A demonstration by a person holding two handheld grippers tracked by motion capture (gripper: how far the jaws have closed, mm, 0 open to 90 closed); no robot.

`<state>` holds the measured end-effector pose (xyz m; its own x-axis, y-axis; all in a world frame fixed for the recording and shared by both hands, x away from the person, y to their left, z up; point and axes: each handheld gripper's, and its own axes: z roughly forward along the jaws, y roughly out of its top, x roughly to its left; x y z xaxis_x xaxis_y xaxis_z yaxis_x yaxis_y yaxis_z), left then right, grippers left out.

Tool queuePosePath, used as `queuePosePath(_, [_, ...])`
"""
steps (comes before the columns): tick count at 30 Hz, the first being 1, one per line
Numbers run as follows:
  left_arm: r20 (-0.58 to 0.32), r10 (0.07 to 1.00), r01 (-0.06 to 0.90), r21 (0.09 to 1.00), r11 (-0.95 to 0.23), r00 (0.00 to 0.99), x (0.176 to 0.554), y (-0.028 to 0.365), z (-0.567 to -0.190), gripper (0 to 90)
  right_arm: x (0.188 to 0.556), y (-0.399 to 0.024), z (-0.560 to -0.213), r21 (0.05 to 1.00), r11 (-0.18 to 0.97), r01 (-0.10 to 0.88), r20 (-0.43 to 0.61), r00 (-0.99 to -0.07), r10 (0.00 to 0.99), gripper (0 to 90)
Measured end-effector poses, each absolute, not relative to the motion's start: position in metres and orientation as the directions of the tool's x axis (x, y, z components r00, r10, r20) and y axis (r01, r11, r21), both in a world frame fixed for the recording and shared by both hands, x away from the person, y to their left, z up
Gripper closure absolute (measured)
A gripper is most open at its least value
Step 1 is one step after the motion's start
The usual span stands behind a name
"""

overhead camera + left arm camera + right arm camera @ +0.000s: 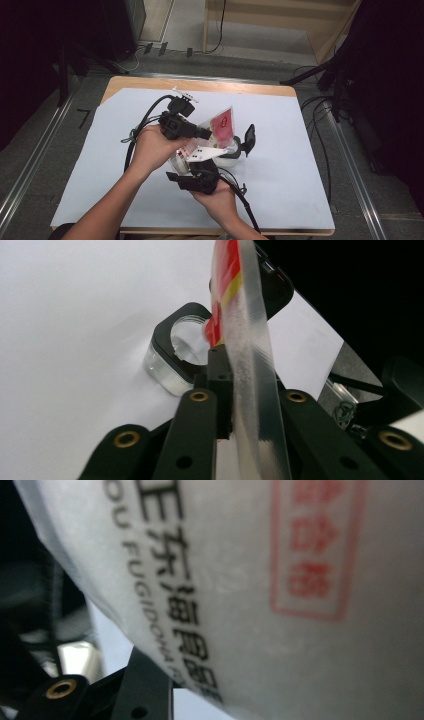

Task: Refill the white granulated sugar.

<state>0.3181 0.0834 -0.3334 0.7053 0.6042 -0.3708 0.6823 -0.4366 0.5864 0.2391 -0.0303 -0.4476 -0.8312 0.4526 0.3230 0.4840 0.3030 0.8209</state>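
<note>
Near the middle of the tabletop [300,200], both the left gripper [207,134] and right gripper [192,167] are clamped on the plastic packet [215,135] above the clear jar [231,150], so careless tugging could spill contents.

There are 2 grippers [202,134] [185,176], 1 in each hand. Between them is 1 plastic packet [216,134]. Also 1 clear jar [231,152] on 1 table [280,150].

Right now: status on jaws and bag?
Left gripper shut on plastic bag. Right gripper holds the bag's other end. Open clear container beneath, nothing blocking.
</note>
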Motion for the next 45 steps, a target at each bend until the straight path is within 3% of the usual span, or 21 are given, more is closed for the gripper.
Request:
queuePosePath(7, [-0.361, 0.587, 0.659, 0.615, -0.434, 0.724, 0.316, 0.083, -0.342, 76.6, 0.242, -0.035, -0.451, 0.81, 0.283, 0.513, 0.366, -0.821, 0.437, 60.8])
queuePosePath(11, [-0.362, 0.595, 0.661, 0.624, -0.418, 0.718, 0.314, 0.086, -0.346, 83.6, 0.242, -0.035, -0.454, 0.81, 0.3, 0.505, 0.353, -0.827, 0.438, 60.8])
queuePosePath(16, [-0.372, 0.609, 0.679, 0.61, -0.409, 0.7, 0.314, 0.09, -0.349, 86.1, 0.242, -0.032, -0.456, 0.804, 0.337, 0.49, 0.328, -0.838, 0.435, 59.3])
queuePosePath(19, [-0.375, 0.617, 0.686, 0.606, -0.402, 0.692, 0.315, 0.092, -0.35, 86.5, 0.24, -0.029, -0.457, 0.807, 0.346, 0.478, 0.31, -0.842, 0.441, 56.8])
queuePosePath(25, [-0.373, 0.612, 0.677, 0.622, -0.393, 0.698, 0.313, 0.092, -0.35, 84.8, 0.239, -0.028, -0.456, 0.81, 0.343, 0.475, 0.299, -0.839, 0.455, 60.5])
queuePosePath(37, [-0.364, 0.608, 0.659, 0.651, -0.376, 0.706, 0.311, 0.092, -0.347, 78.1, 0.244, -0.033, -0.45, 0.79, 0.286, 0.542, 0.401, -0.811, 0.426, 60.6])
queuePosePath(45, [-0.387, 0.606, 0.676, 0.637, -0.37, 0.695, 0.311, 0.094, -0.347, 83.9, 0.242, -0.032, -0.449, 0.797, 0.296, 0.527, 0.384, -0.819, 0.426, 60.6])
